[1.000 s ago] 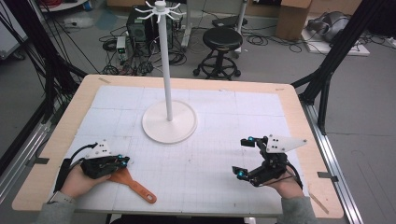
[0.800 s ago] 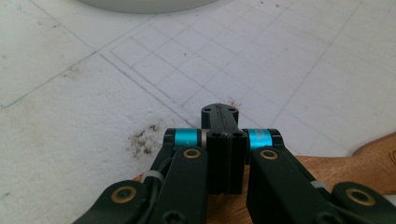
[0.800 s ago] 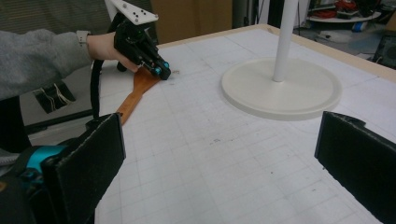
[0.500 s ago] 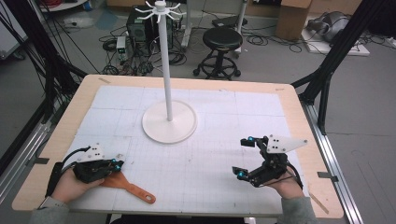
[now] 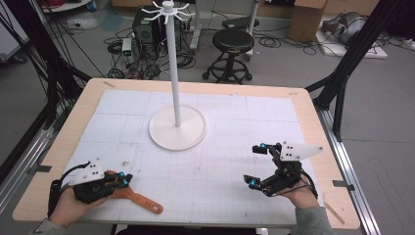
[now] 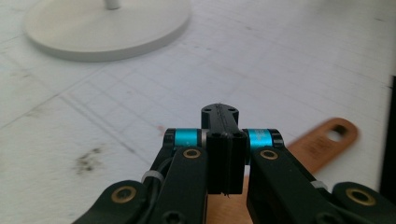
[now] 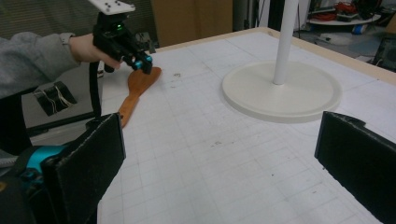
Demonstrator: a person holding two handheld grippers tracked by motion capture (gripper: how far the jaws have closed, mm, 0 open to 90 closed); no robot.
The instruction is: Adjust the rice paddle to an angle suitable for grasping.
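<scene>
The left gripper (image 5: 124, 182) had its fingers pressed together, empty, with the orange spatula (image 5: 139, 199) lying just beneath them; the right gripper (image 5: 257, 165) stood wide, empty.

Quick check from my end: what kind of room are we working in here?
Most likely a robotics lab or workshop. Tangled cables and electronics boxes lie on the bare floor, black rig struts frame the table, and a stool stands behind it.

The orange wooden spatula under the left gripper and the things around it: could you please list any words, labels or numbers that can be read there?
No readable text.
Spatula: faint marks near the handle's hole, too blurred to read.
Left gripper, right gripper and white stand: no lettering visible.
</scene>
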